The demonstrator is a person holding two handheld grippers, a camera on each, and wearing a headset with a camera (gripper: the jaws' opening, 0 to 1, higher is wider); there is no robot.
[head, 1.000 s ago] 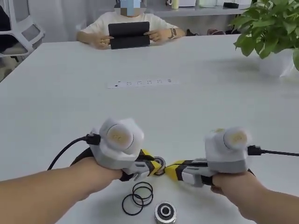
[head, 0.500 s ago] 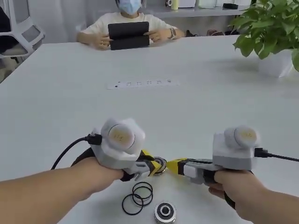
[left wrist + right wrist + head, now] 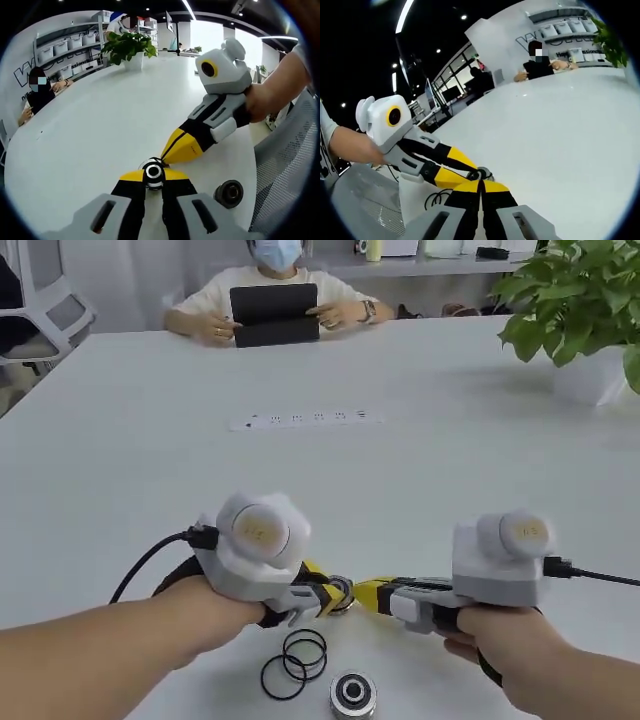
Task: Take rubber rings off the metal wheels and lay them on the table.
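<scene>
Left gripper (image 3: 153, 176) pinches a wheel (image 3: 153, 170) just over the table (image 3: 420, 470). Right gripper (image 3: 481, 181) is pressed together against it, and any rubber caught there is too small to see. Two loose rings (image 3: 295, 660) lie beside a second wheel (image 3: 354, 693).

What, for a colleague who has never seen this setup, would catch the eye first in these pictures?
The two yellow-tipped tools meet low over the table. The left tool is shut on a small metal wheel, and the right tool has its closed tips at that wheel's rim. Just nearer the person lie loose black rubber rings and a second wheel; a potted plant stands far right.
</scene>
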